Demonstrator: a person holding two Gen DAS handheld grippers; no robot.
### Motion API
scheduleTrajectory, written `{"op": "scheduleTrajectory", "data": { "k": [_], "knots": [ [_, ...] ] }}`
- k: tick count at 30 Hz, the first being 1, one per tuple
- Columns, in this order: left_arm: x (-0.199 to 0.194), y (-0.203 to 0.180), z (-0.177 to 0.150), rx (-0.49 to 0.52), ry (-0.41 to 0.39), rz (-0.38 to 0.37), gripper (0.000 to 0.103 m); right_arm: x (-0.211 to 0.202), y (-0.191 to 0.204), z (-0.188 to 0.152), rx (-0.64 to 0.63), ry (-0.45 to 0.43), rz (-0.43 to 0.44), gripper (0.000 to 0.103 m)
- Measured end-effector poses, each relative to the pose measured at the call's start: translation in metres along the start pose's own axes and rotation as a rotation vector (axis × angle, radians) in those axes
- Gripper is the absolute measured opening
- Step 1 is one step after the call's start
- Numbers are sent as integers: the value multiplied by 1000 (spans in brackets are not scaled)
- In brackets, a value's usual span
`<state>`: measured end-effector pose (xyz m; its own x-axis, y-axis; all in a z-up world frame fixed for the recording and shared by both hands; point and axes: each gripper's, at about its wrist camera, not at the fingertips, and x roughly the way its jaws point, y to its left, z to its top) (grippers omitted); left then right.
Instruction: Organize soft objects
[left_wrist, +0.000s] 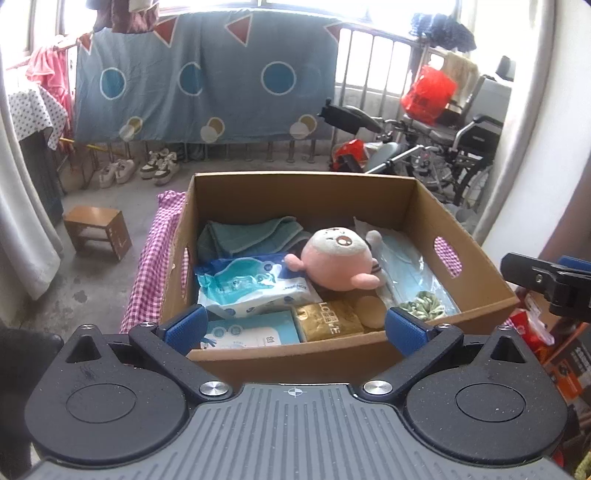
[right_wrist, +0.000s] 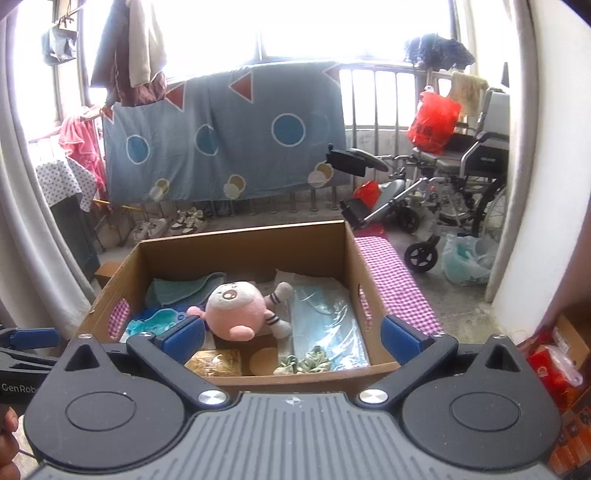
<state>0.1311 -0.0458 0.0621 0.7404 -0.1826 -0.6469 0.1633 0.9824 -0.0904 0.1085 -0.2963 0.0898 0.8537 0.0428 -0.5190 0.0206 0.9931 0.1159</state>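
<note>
Box (left_wrist: 436, 221): holds plush toy (left_wrist: 338, 258), towel (left_wrist: 251, 232), tissues (left_wrist: 251, 288), gathered together for tidying.
Tongs: left tongs (left_wrist: 295, 326), right tongs (right_wrist: 293, 338) both spread, empty.

Support is a surface covered in pink-and-white checked cloth (right_wrist: 397, 280); what's under the cloth can't be made out. Open cardboard box (left_wrist: 436, 236) sits directly on it, cloth showing on both sides and through the handle cut-outs. Concrete floor (left_wrist: 92, 273) beyond carries a small wooden stool (left_wrist: 98, 232), sneakers (left_wrist: 159, 168), wheelchair (right_wrist: 469, 181).
</note>
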Motion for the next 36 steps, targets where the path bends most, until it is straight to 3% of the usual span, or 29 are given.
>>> {"op": "scheduleTrajectory", "data": {
  "k": [4,10,18,36],
  "knots": [
    [4,-5,1,-30,33,49,103,-1,-2,0,15,-11,-25,103],
    [11,-8,2,-62,79,117,103,16,6,-1,28,90,27,103],
    [18,-13,2,-50,117,191,103,40,23,-7,-56,187,12,103],
    [21,-14,-3,-31,164,206,102,48,20,-12,-90,242,-15,103]
  ]
}}
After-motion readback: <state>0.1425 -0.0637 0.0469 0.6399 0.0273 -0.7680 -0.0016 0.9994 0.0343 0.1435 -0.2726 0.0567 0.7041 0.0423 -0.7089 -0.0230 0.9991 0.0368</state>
